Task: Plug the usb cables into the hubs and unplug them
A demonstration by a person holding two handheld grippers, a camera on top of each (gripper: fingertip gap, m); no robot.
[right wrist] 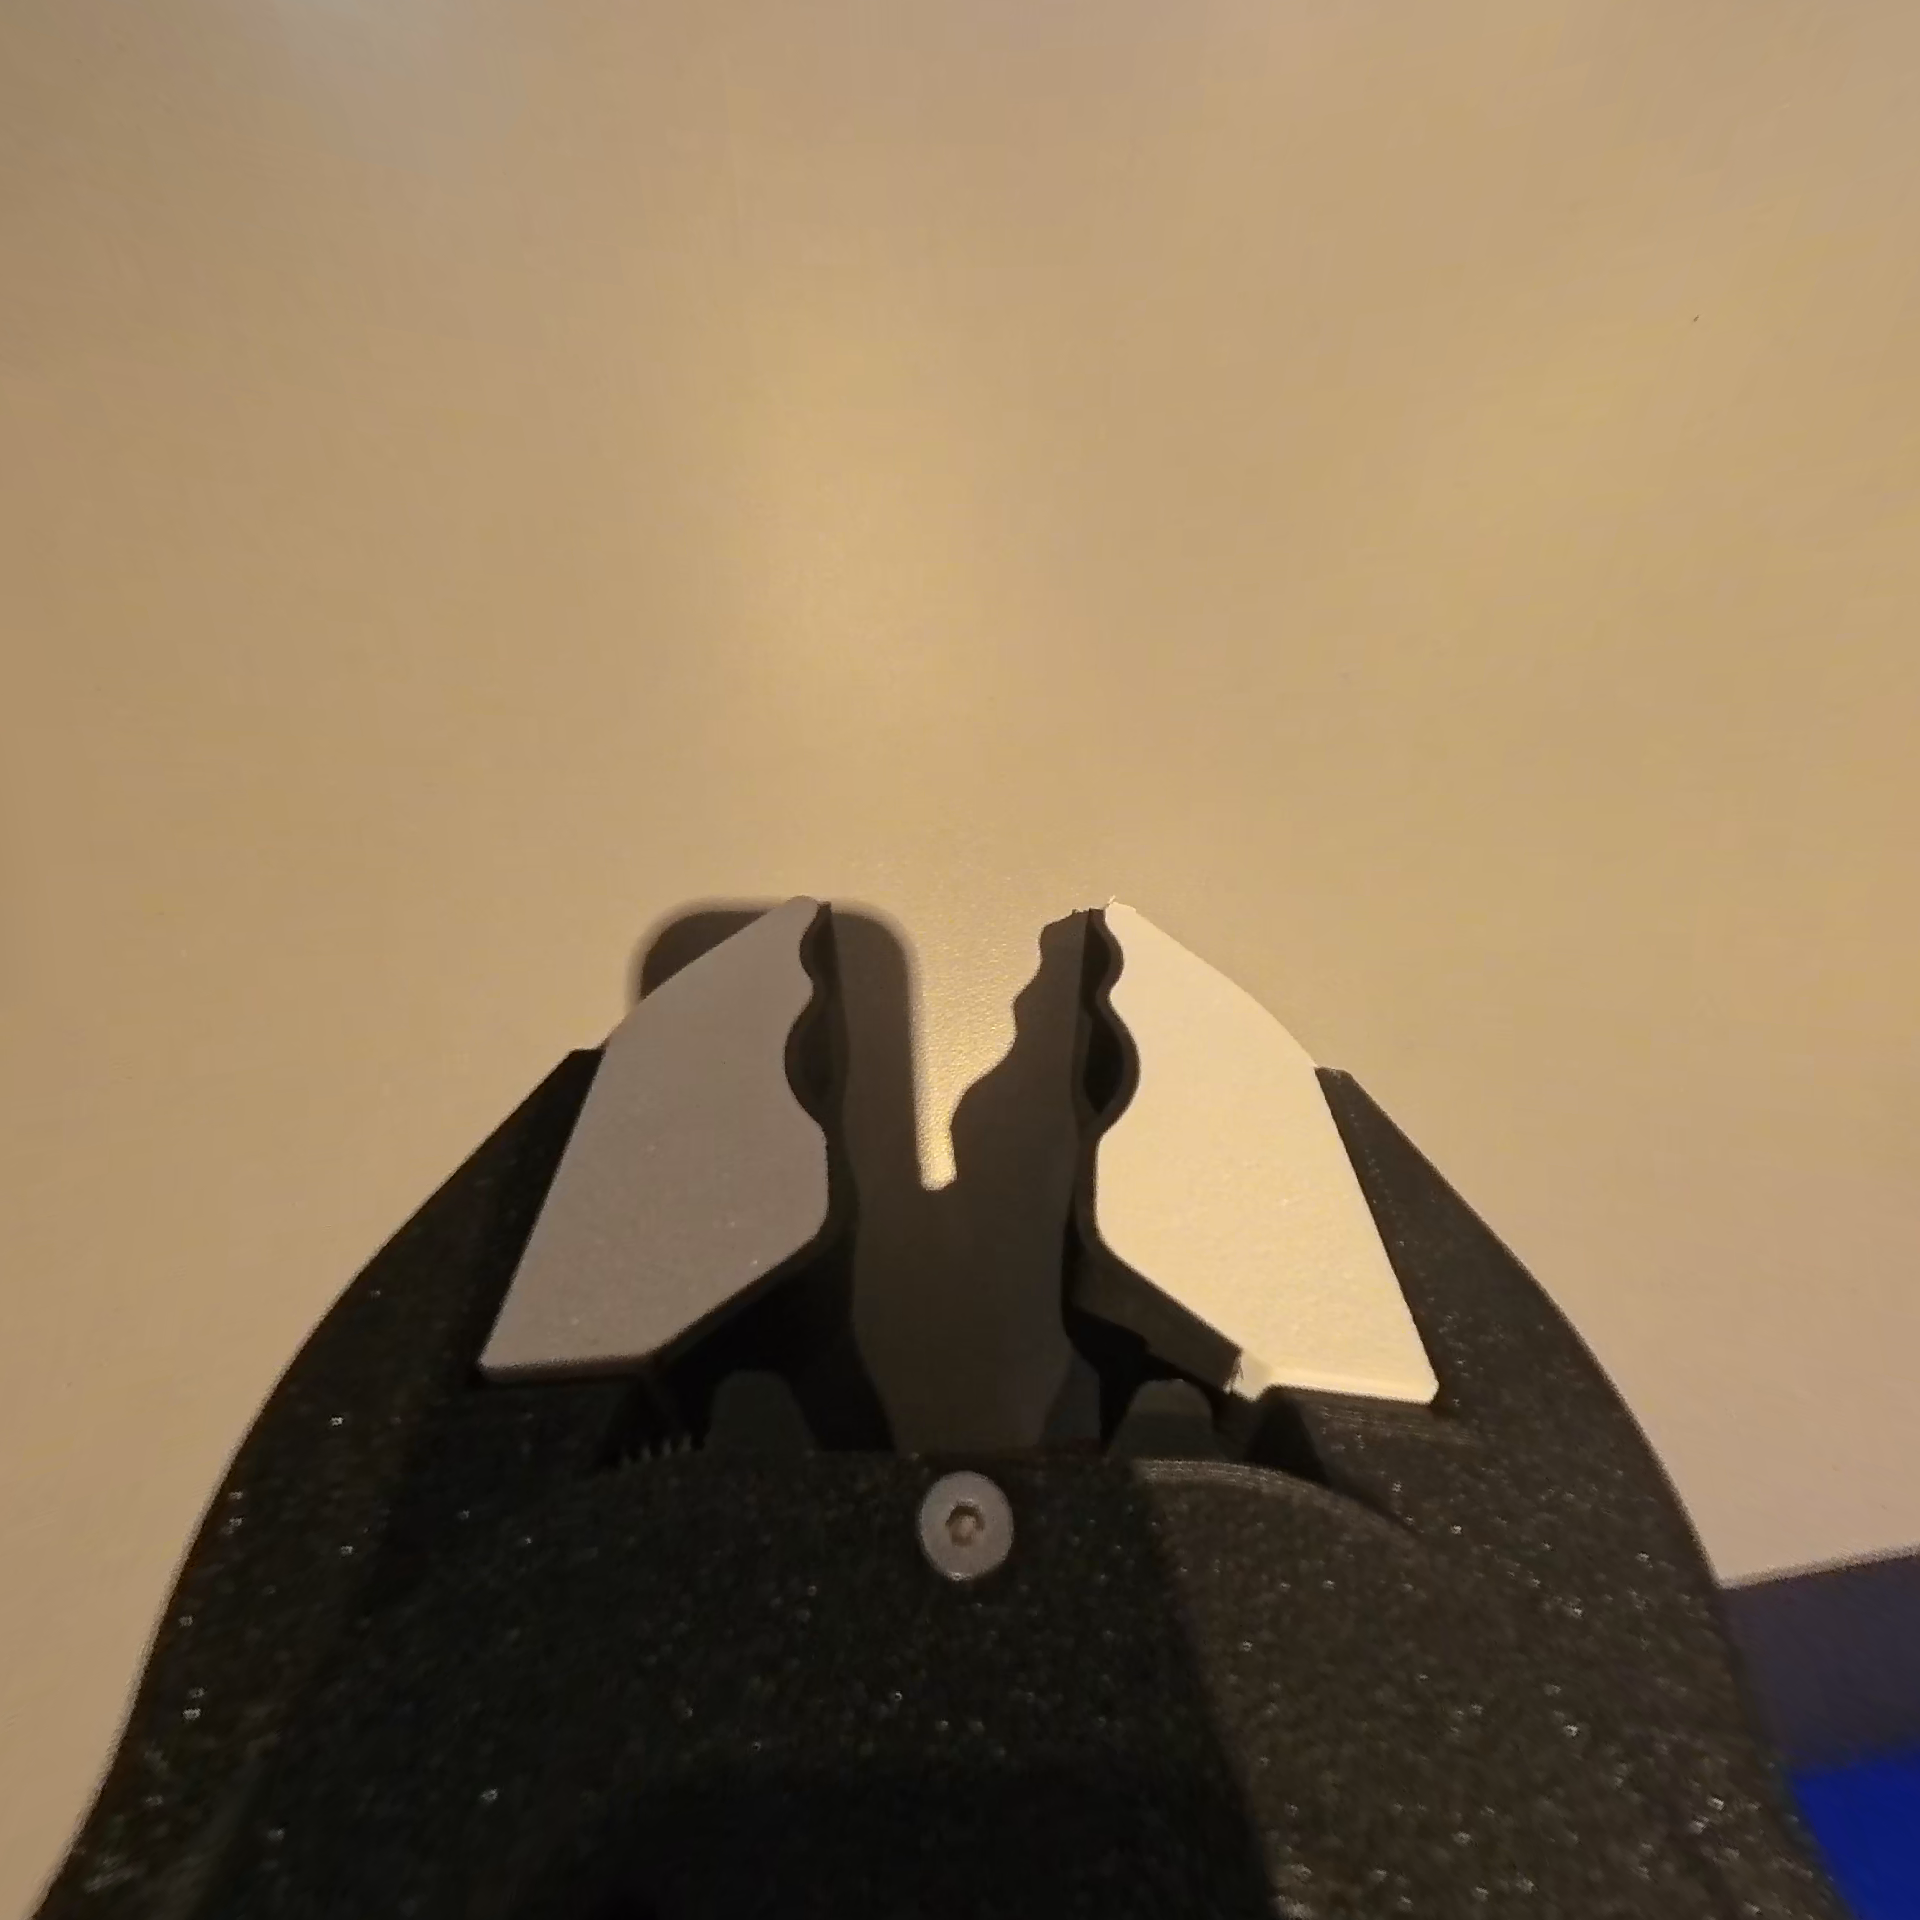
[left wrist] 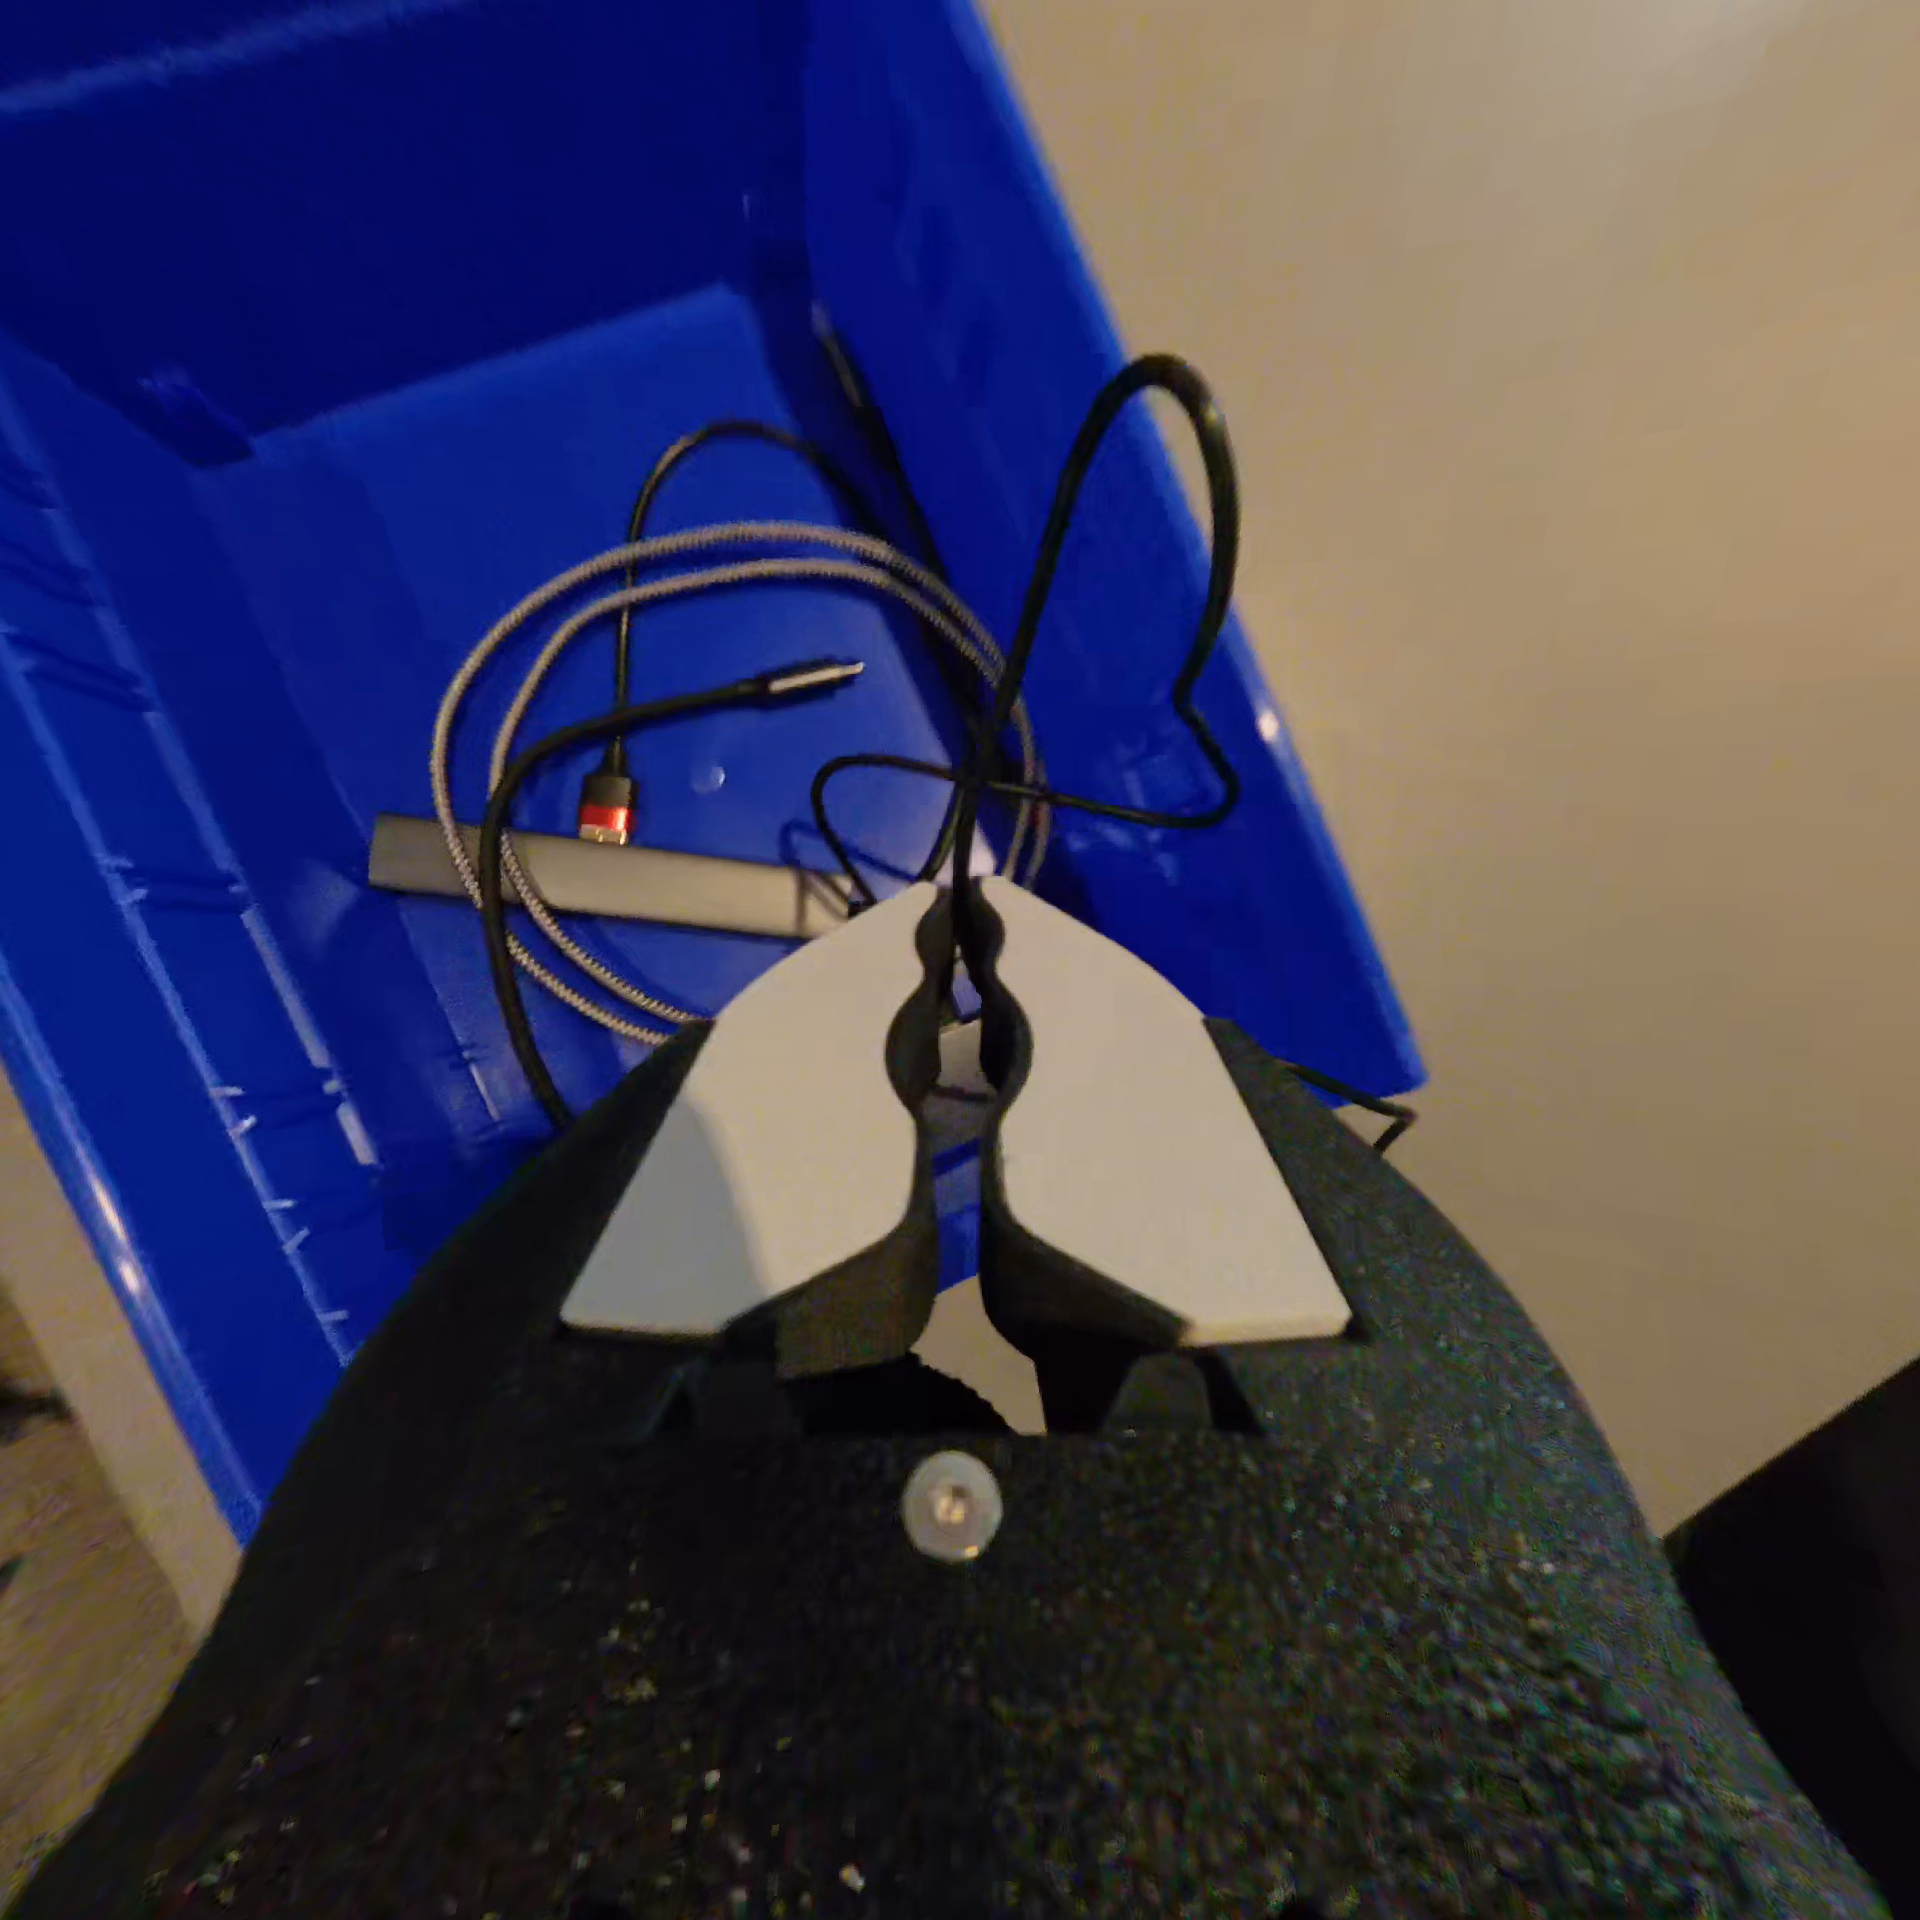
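Left claw [left wrist: 961, 894] pinches thin black cable [left wrist: 1216, 499] at frame centre, loops above blue bin [left wrist: 156, 935]. Hub [left wrist: 623, 878] lies on bin floor, centre-left. Right claw [right wrist: 961, 920] agape, empty. Advice: lift slowly, shake tangle free, find plug.

The left gripper [left wrist: 961, 894] pinches a thin black cable [left wrist: 1210, 488] looping toward one o'clock, above a blue bin [left wrist: 914, 208] holding a braided grey cable [left wrist: 540, 613] and dark hub [left wrist: 665, 878].

Blue bin [left wrist: 312, 987] holds a grey braided cable [left wrist: 727, 551], black cables [left wrist: 665, 717], dark hub [left wrist: 665, 883].
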